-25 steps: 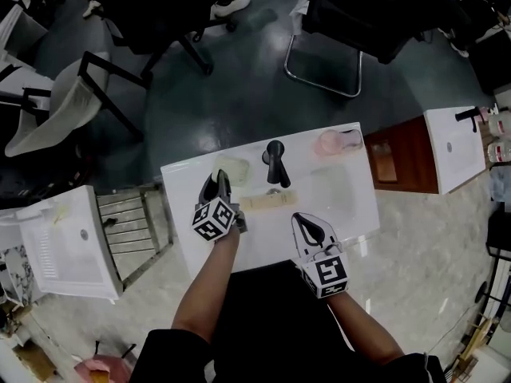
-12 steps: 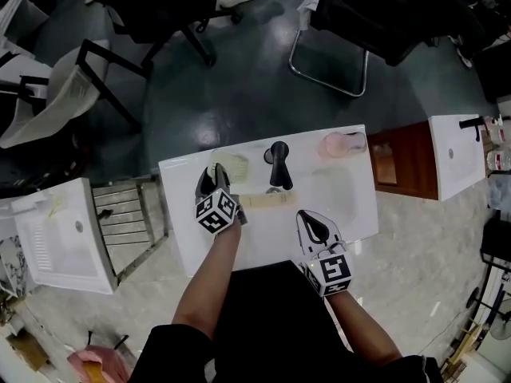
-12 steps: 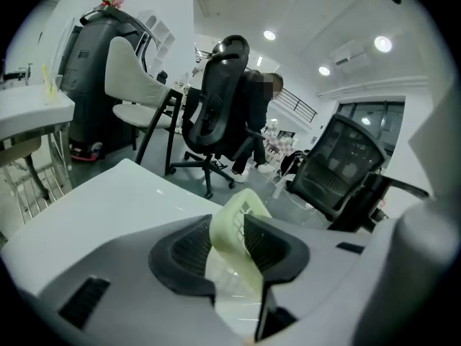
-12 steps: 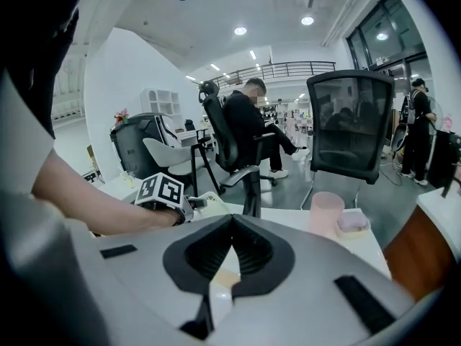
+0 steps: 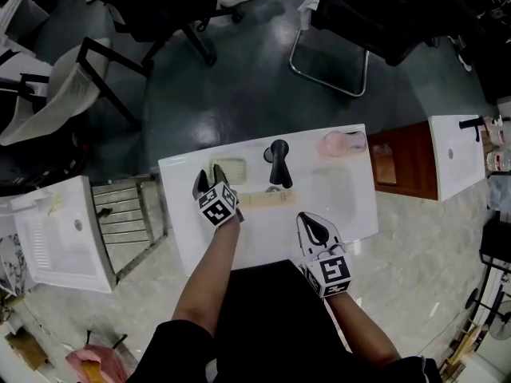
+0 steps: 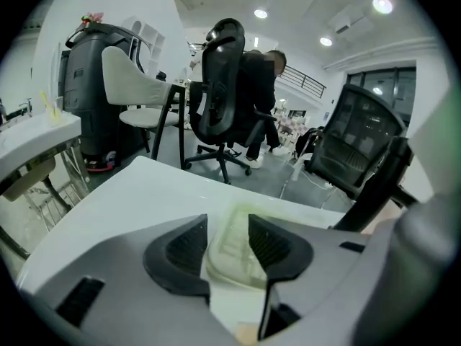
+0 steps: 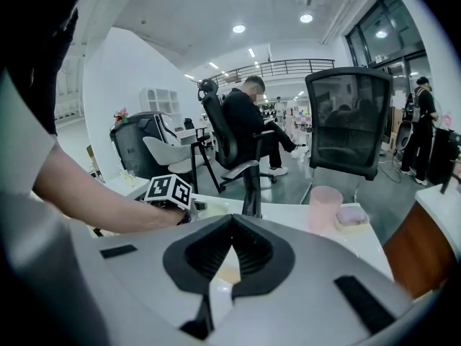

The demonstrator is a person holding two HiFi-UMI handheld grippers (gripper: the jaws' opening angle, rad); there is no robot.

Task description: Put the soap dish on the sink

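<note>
Since a second ago our left gripper [image 5: 210, 183] has tipped down toward the sink [image 5: 180, 230], forearm stretched forward; its jaws are opening, the soap dish [image 6: 232, 245] between them with the pads off it. Pale green and ribbed, it lies flat on the sink left of the tap [image 5: 277, 162]. Our right gripper [image 5: 311, 228] hovers, jaws together, empty
</note>
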